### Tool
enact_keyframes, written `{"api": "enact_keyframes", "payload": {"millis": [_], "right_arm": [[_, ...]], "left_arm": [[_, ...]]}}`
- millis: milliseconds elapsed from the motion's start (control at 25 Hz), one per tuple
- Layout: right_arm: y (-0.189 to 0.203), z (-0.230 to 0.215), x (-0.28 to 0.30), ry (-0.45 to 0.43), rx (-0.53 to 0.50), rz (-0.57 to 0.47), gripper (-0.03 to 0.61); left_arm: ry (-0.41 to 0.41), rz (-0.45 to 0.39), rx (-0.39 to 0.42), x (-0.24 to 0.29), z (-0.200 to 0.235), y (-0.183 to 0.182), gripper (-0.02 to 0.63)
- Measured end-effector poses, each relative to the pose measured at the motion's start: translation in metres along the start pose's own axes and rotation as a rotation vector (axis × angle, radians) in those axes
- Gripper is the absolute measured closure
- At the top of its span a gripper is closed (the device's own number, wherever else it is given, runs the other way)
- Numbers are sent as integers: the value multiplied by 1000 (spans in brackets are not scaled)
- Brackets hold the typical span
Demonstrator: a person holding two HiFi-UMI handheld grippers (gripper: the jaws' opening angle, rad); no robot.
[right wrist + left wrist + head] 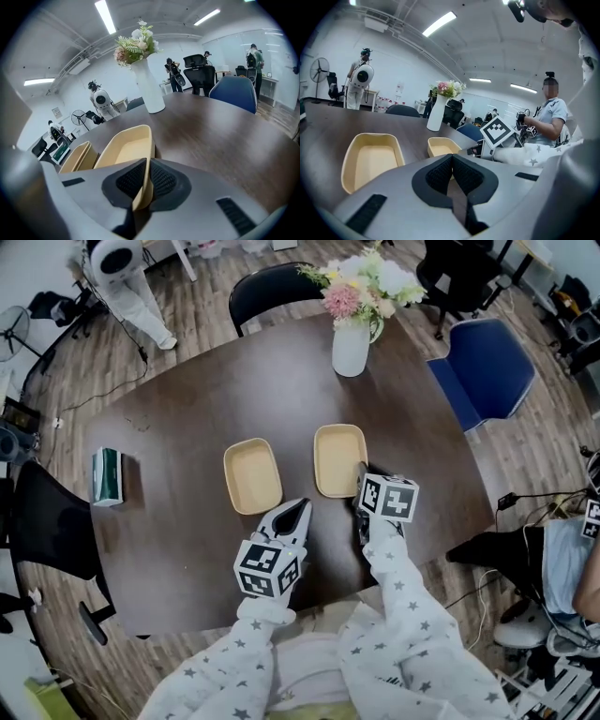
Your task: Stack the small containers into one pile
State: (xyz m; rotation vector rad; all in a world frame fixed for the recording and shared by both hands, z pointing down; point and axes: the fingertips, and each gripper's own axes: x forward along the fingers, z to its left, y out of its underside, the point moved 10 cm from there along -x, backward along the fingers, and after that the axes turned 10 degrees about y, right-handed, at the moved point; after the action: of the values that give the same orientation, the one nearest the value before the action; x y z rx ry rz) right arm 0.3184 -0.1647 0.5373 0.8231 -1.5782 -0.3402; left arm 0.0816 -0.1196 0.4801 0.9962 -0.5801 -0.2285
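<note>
Right container point(338, 459) sits on the table point(187, 427), your right gripper point(143, 179) with its jaws pinched on the near rim (left container point(253, 475) lies free alongside); your left gripper point(452, 174) has its jaws together, empty.

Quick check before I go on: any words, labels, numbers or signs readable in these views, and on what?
No text can be read.
Green box: print too small to read.
Wall notice: blurred.
Marker cubes: square patterns only, no letters.
Right container: plain, no label.
</note>
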Motion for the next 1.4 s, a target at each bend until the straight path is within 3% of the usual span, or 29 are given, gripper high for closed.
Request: {"api": "enact_keyframes", "payload": {"millis": [560, 1400], "right_arm": [[-9, 29, -26, -59, 56, -46, 545], [-12, 139, -30, -266, 20, -42, 545]], "left_arm": [[-72, -76, 4, -47, 15, -9, 589], [-257, -170, -38, -134, 52, 3, 589]]}}
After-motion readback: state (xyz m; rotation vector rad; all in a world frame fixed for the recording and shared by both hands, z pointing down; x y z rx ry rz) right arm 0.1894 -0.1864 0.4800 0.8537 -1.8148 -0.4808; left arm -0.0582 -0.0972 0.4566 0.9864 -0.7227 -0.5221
